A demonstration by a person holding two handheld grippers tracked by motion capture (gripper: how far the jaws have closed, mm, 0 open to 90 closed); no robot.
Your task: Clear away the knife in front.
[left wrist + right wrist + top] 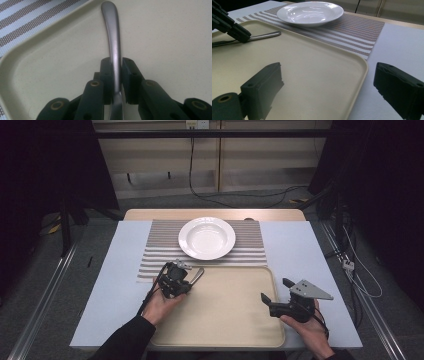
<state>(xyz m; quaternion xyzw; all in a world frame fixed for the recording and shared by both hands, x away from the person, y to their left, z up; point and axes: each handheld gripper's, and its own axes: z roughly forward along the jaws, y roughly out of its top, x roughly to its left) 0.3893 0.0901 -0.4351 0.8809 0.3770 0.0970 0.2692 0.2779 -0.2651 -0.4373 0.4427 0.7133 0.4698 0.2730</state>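
Cutlery handle (113, 37) is what my left gripper (117, 75) has hold of: a slim piece of brushed grey metal, smooth and slightly curved, widening to a rounded tip. I cannot tell whether it is a fork, spoon or knife, since the working end is hidden below the jaws. From the left gripper view the two black jaws are pressed against the handle from either side, the rounded end pointing away from me over the tray (45, 75). That tray is a pale cream plastic, matte and faintly speckled, with a raised rolled rim and rounded corners.

From the high view I see my left gripper (186, 271) over the tray's far left corner, the metal piece showing as a thin grey line beside it. My right gripper (276, 290) sits at the tray's right edge, jaws spread wide with nothing between them; one jaw is over the tray and the other over the white tabletop (402, 45).

Beyond the tray lies a woven placemat (160, 250) striped in brown and white, ribbed in texture. On it rests a round, glossy white plate (207, 237) with a broad rim and shallow well, well apart from both grippers.
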